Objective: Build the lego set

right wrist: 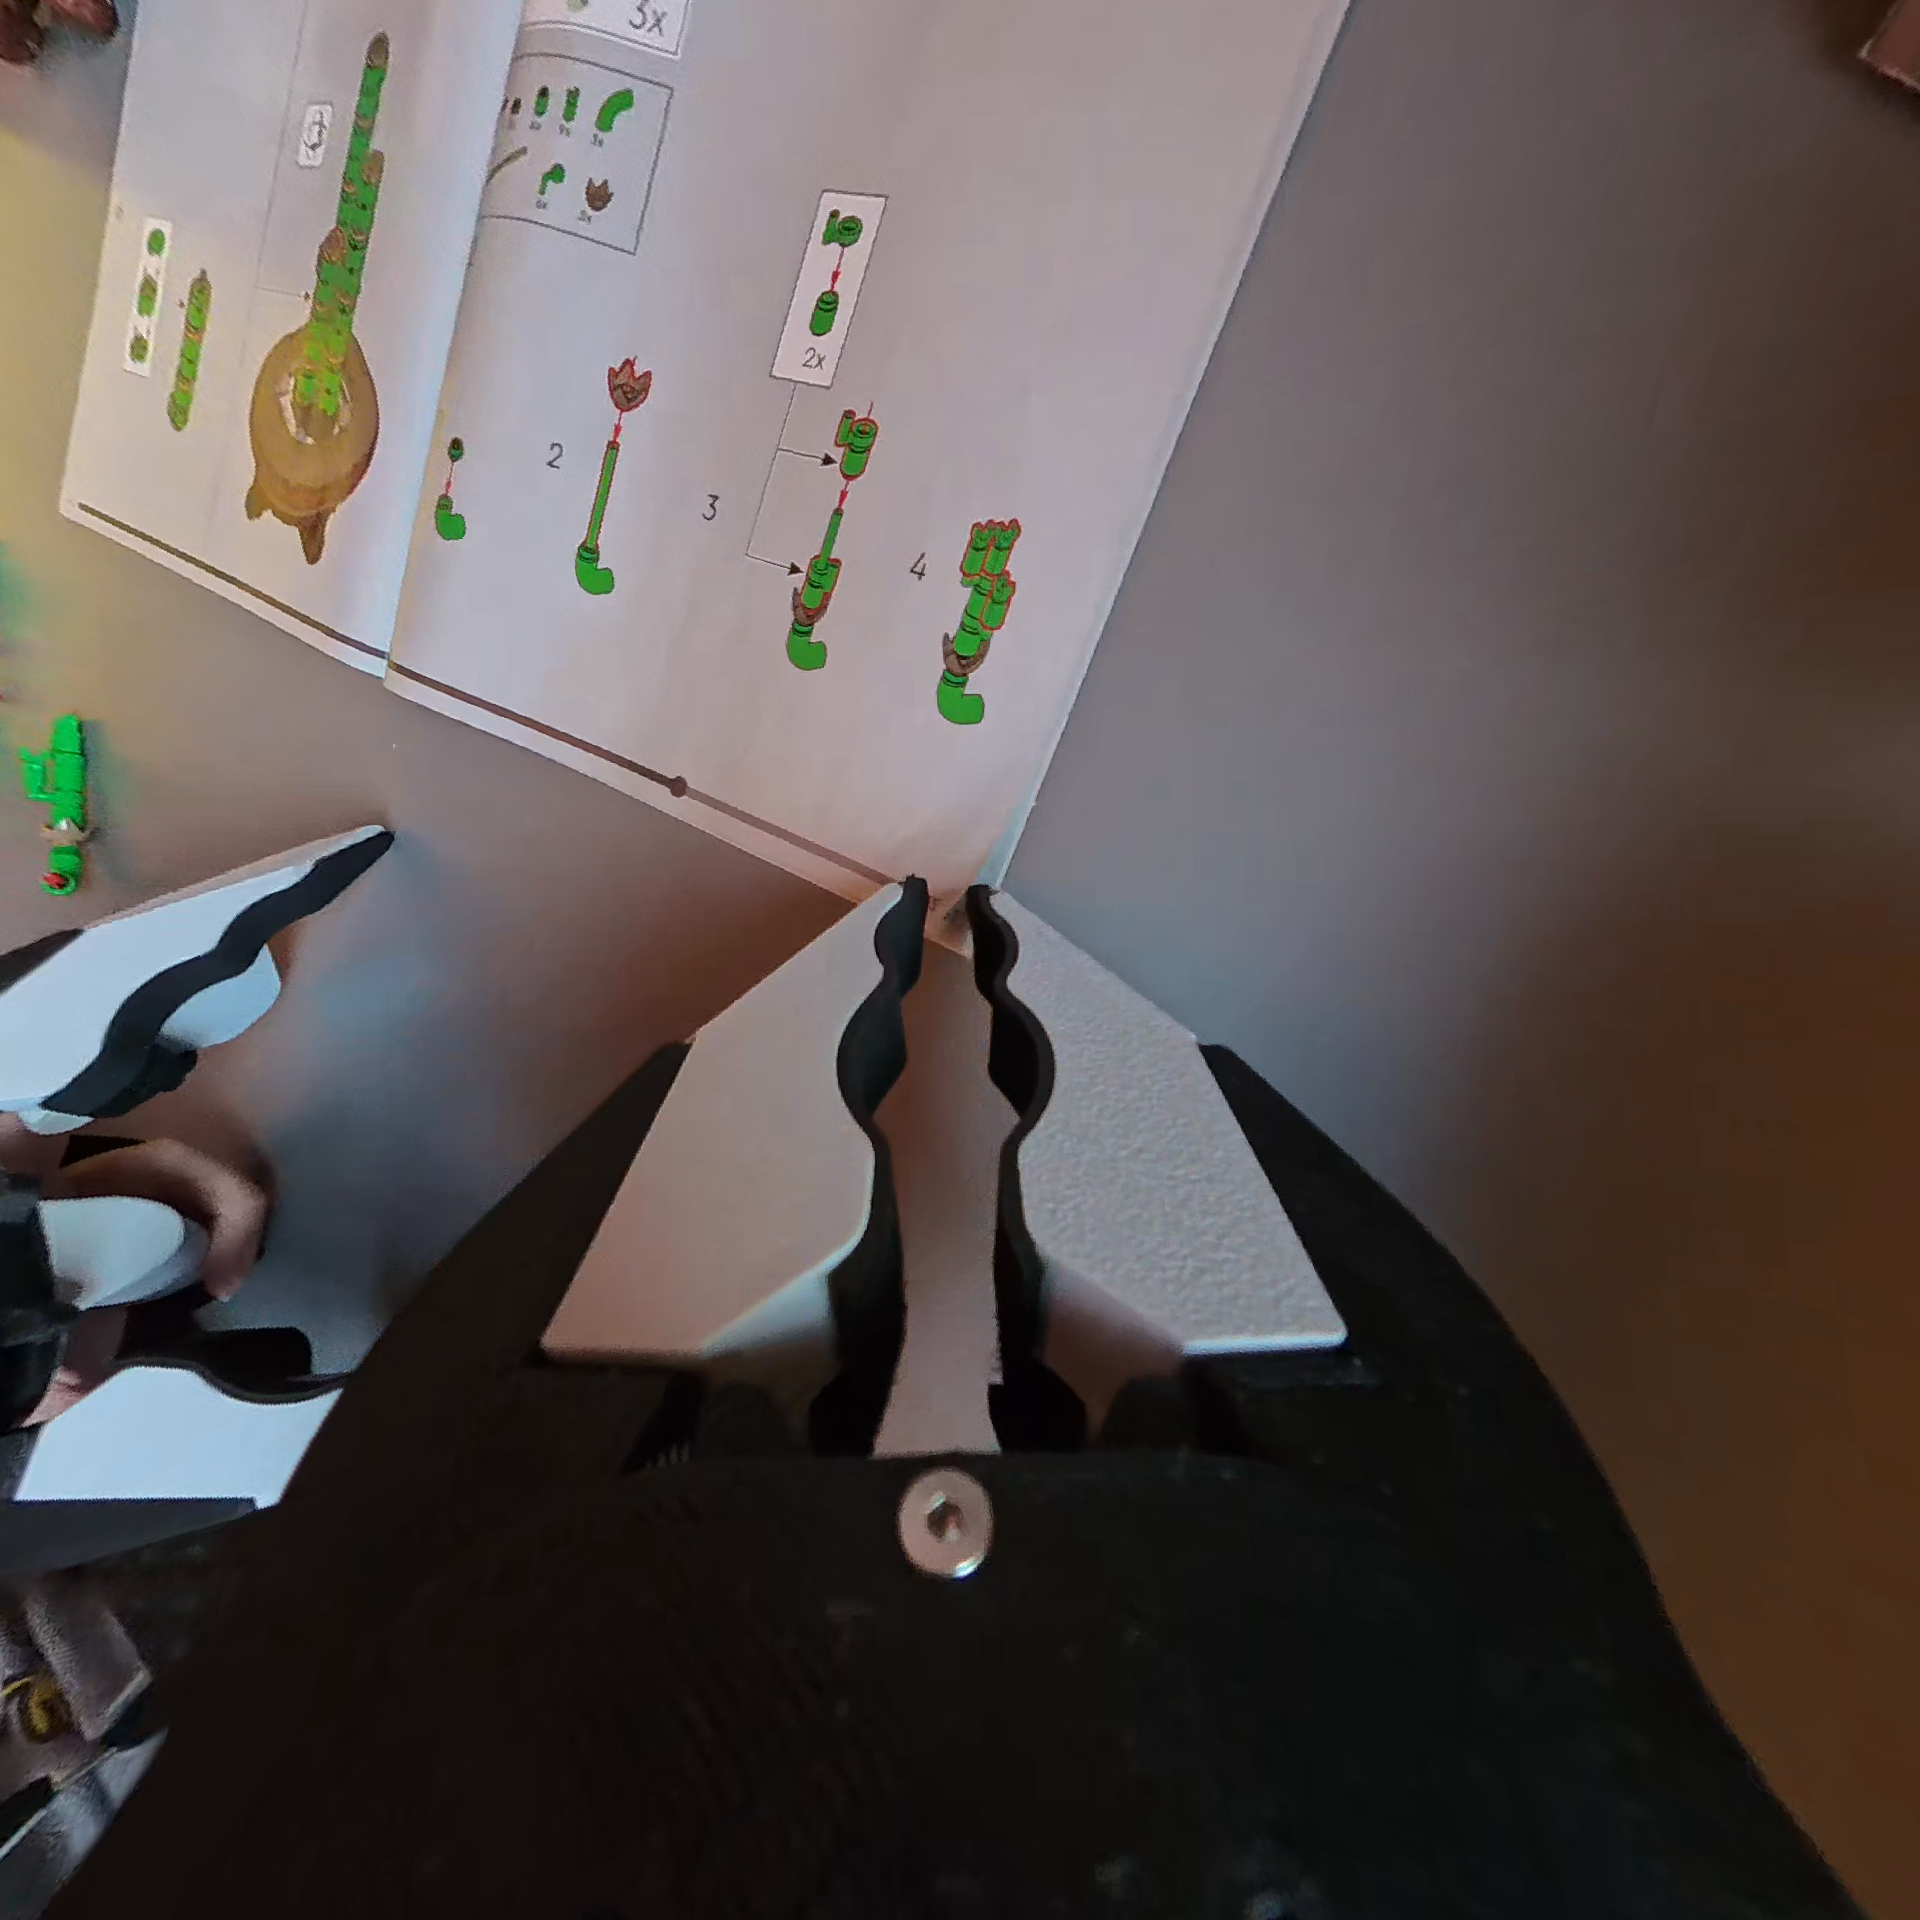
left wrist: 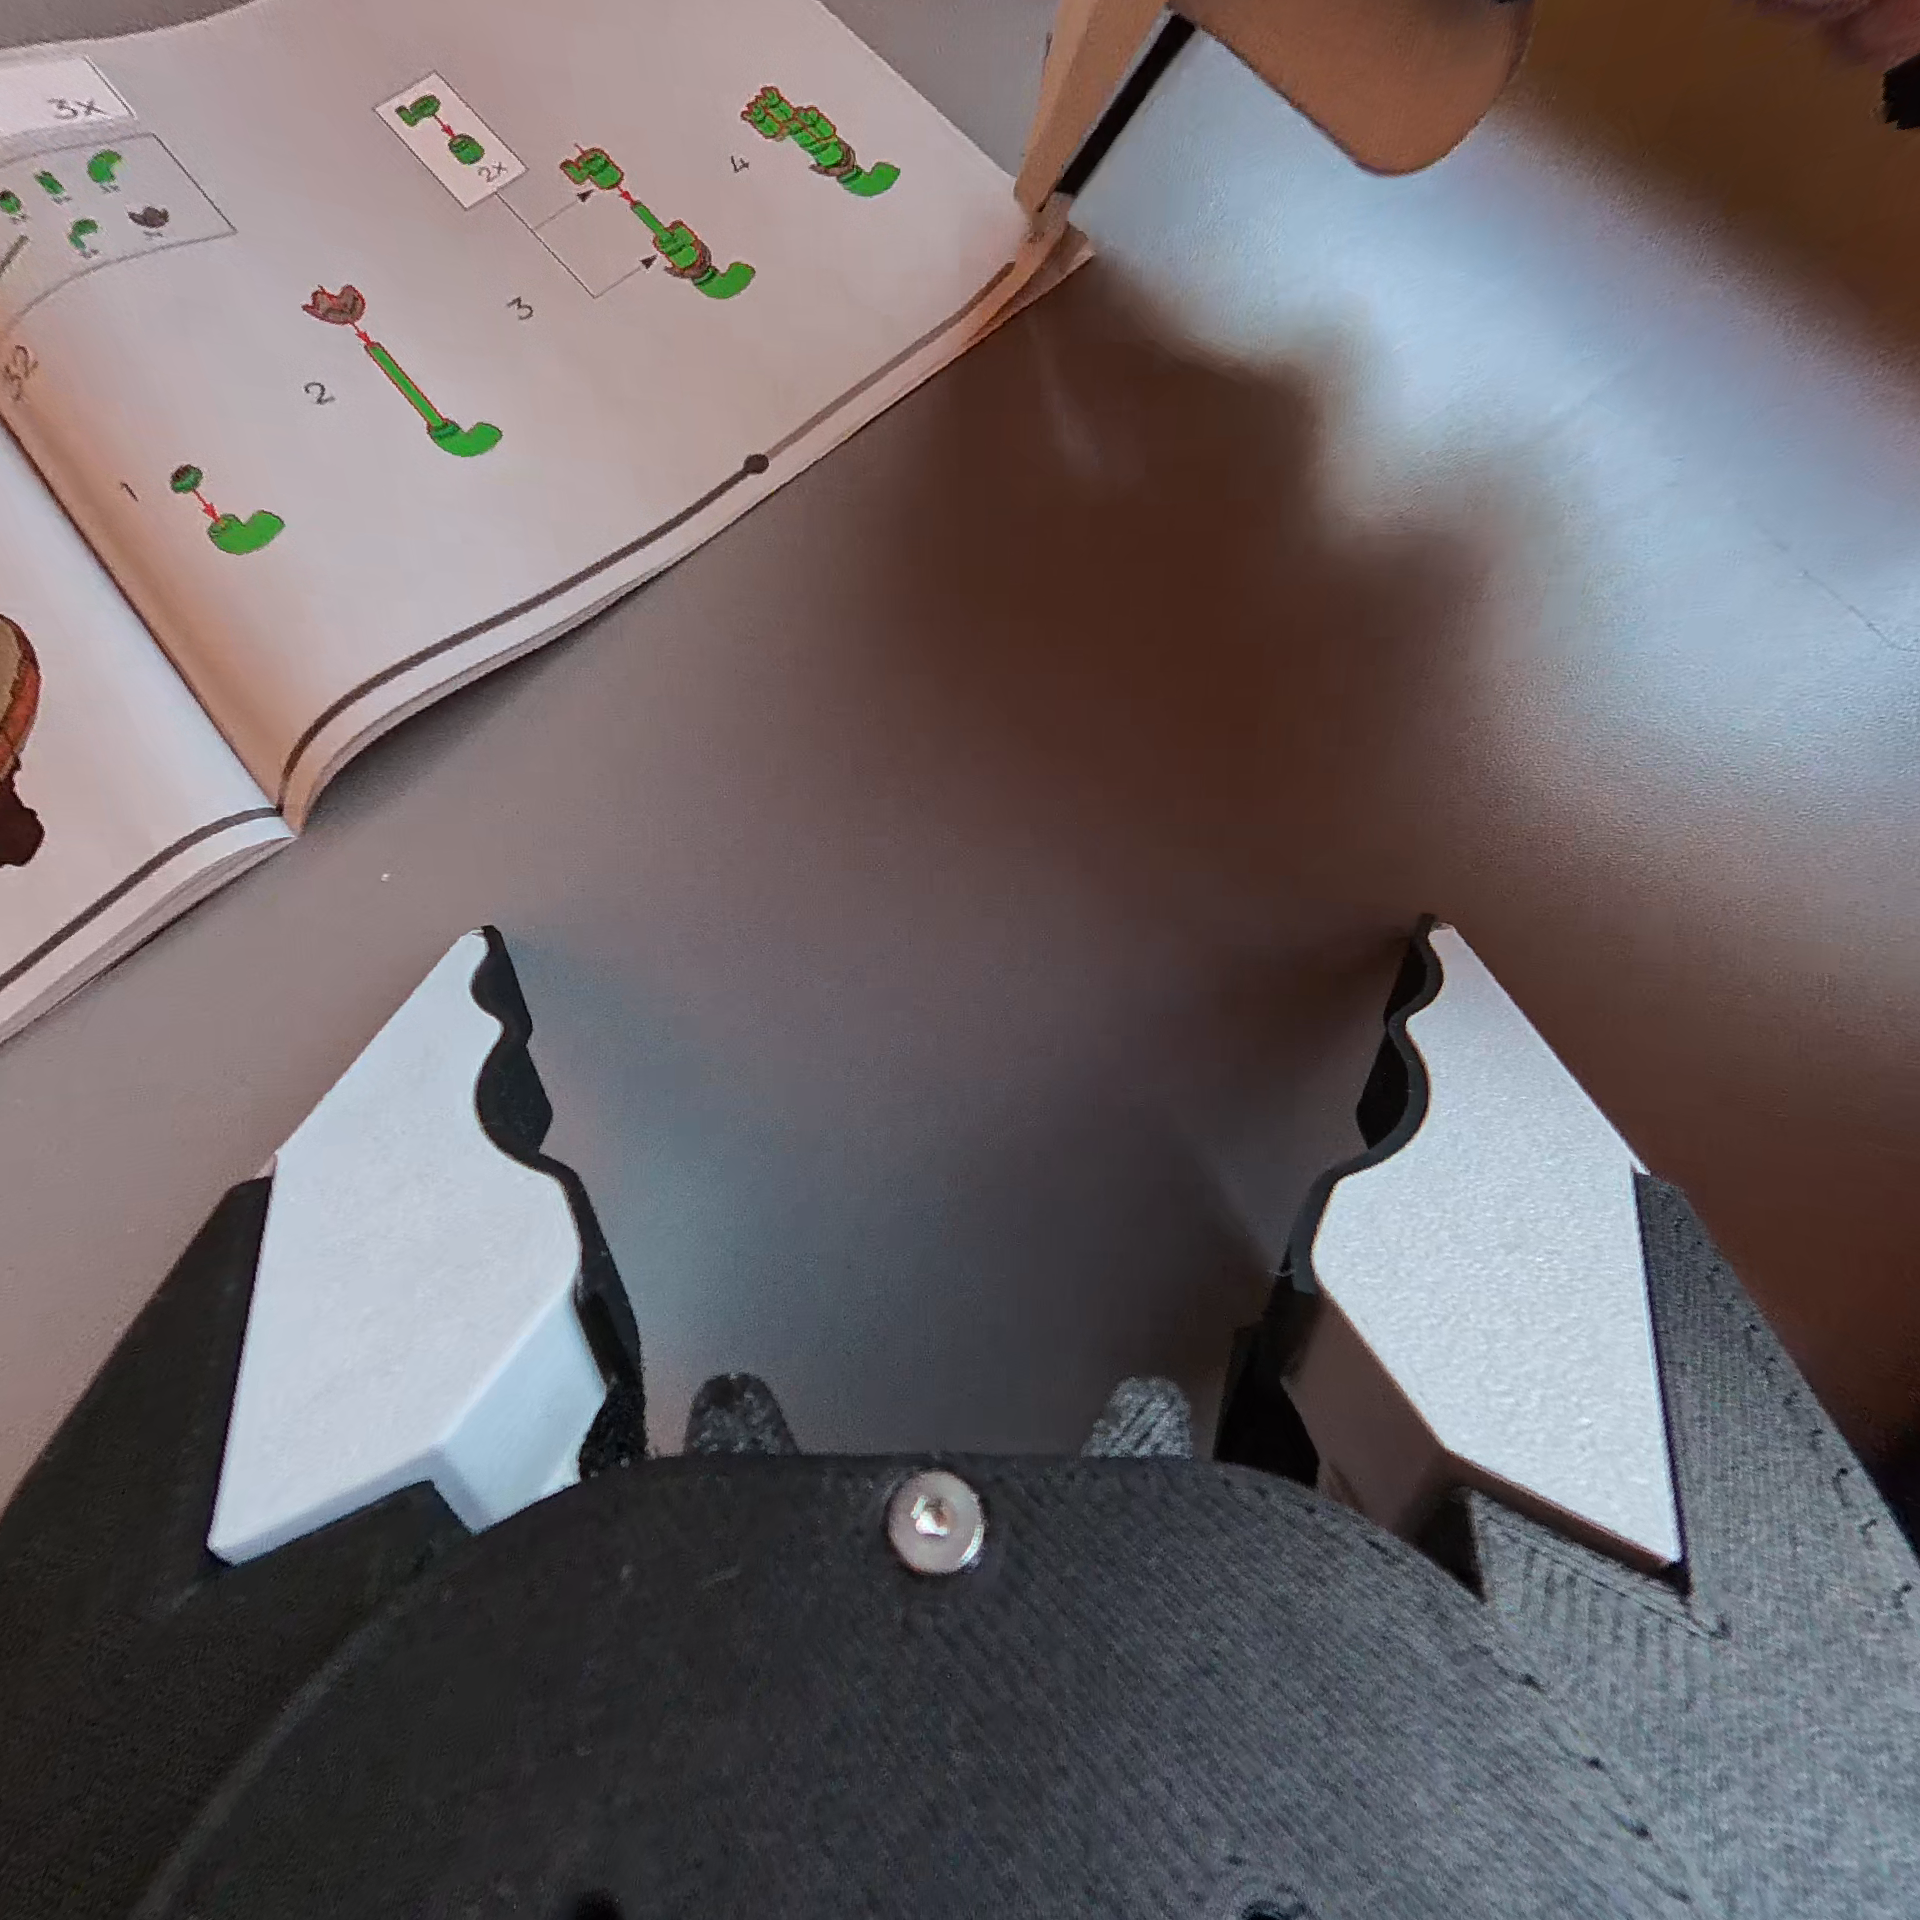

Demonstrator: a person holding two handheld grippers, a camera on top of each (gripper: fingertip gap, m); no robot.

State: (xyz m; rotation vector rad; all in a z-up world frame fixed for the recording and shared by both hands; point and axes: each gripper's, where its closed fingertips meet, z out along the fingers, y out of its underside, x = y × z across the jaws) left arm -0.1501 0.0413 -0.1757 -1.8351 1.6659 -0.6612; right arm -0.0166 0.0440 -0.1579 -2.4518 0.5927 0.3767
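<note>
We see the grey table carrying an open booklet. Our right gripper is nearly closed, pinching the booklet's corner page. Our left gripper hangs wide and empty over bare table. A small green lego stem lies left of the booklet.

One instruction booklet, one green lego assembly
</note>
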